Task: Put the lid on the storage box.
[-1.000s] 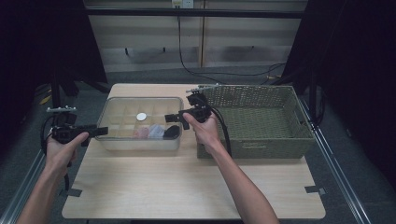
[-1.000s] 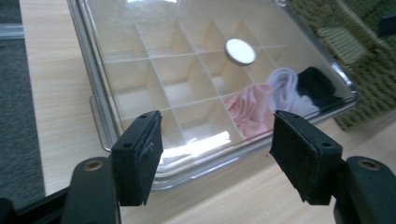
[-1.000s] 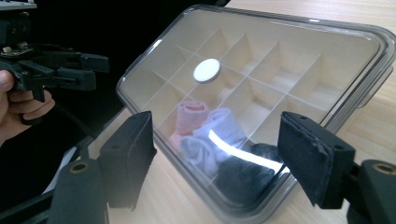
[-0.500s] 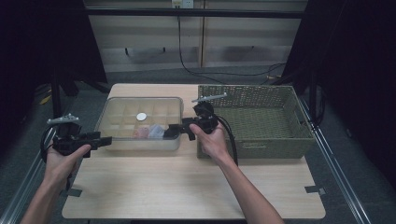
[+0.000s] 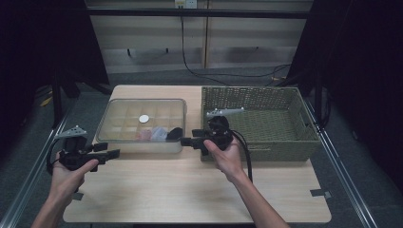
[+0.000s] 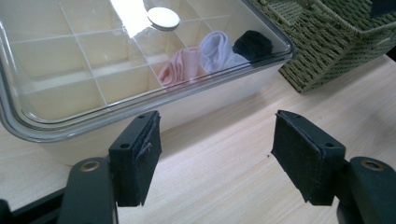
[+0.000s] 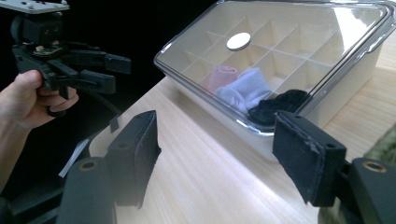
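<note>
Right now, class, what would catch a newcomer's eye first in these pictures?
The clear-lidded divided box at the table's left-centre, with pink, white and black rolled socks in its near row. Beside it on the right stands a green wicker basket. The open left gripper and right gripper flank the box.

High view dim, soft, dark edges — gripper views brighter, glare on clear lid (image 6: 135, 14).

both grippers are black, the left gripper (image 5: 110, 153) topped by a grey three-cornered plate (image 5: 71, 132). black cable (image 5: 246, 154) trails from the right gripper (image 5: 186, 140). the square jaw pads are worn, with brass-ringed screw holes behind them.
</note>
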